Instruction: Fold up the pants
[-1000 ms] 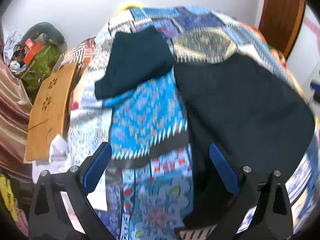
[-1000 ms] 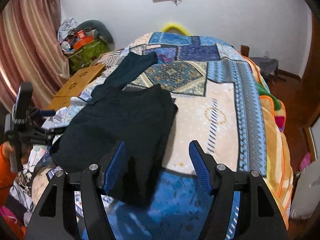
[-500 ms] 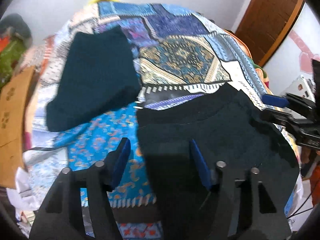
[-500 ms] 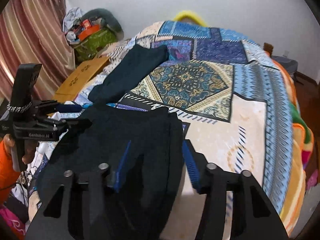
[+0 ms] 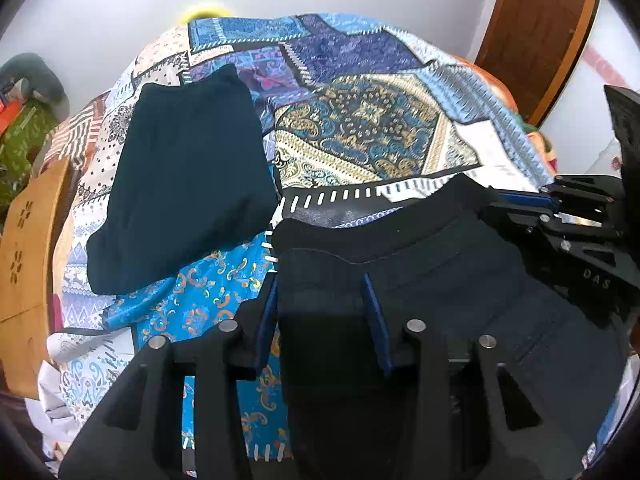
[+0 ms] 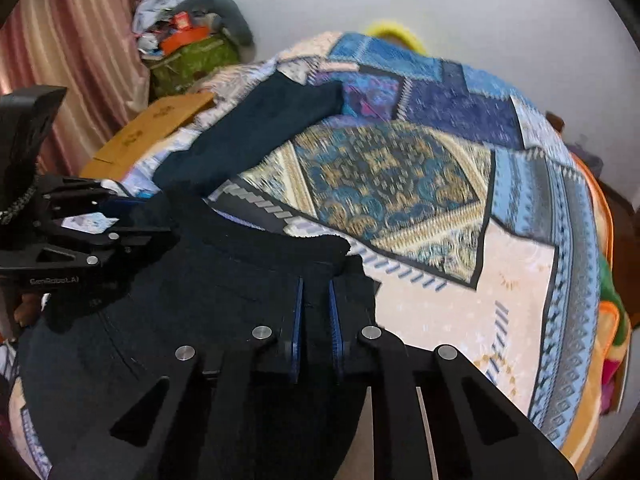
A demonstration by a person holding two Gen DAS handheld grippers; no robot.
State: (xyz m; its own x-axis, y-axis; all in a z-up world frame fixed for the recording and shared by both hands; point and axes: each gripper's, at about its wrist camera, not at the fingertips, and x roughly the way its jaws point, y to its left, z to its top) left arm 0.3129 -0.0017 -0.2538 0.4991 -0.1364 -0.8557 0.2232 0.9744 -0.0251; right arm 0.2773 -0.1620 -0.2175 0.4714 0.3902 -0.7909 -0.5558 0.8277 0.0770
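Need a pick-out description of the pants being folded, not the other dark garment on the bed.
Start at the patchwork bedspread covering the bed. Two dark garments lie on it: the pants are the near one, with the left gripper and right gripper at their waistband corners. The other, a folded teal garment, lies farther back, untouched.

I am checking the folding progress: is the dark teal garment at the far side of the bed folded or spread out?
Folded: the dark teal garment lies as a compact flat rectangle on the quilt, no legs showing.
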